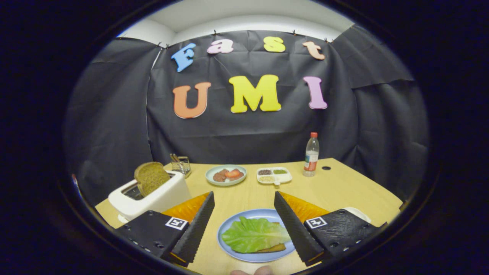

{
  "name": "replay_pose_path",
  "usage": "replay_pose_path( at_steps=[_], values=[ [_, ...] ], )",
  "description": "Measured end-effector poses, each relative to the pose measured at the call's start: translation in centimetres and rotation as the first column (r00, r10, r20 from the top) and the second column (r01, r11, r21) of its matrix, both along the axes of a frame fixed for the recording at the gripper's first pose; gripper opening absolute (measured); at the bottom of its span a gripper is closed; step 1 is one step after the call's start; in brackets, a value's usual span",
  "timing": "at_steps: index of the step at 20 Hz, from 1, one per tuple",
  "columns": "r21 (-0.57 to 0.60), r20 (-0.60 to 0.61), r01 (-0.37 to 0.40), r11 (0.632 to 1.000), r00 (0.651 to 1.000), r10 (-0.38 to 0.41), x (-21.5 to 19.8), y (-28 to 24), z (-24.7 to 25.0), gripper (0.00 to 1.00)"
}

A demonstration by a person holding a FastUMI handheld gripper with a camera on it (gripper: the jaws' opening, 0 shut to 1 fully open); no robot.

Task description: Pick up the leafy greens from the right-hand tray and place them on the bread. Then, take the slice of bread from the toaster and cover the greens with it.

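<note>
A green leaf [254,233] lies on a slice of bread [272,248] on the blue plate [229,229], which sits between my two fingers. My gripper [243,208] is open, held above the plate with nothing between its fingers. A brown slice of bread [151,177] sticks up out of the white toaster [153,196], to the left and just beyond the left finger. A white tray [359,213] peeks out behind the right finger.
Farther back on the wooden table [336,187] stand a plate with meat and tomato pieces [226,175], a white divided dish of seasonings [274,175], a plastic bottle with a red cap [311,154] and a small glass holder [180,164]. Black cloth walls the booth.
</note>
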State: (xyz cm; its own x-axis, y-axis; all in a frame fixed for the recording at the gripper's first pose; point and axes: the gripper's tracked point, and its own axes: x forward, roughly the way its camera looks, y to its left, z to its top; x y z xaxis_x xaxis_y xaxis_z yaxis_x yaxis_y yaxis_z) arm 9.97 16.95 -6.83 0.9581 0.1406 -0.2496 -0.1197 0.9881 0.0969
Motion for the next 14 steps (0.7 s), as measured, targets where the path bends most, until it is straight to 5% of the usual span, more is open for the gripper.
replay_pose_path(
  at_steps=[5, 14],
  values=[
    [0.007, 0.067, -0.058, 0.998, 0.996, 0.058, -1.4, 6.9, 4.0, 0.96],
    [-0.091, -0.065, -0.163, 0.982, 0.985, 0.158, 0.4, 20.3, -1.7, 0.96]
  ],
)
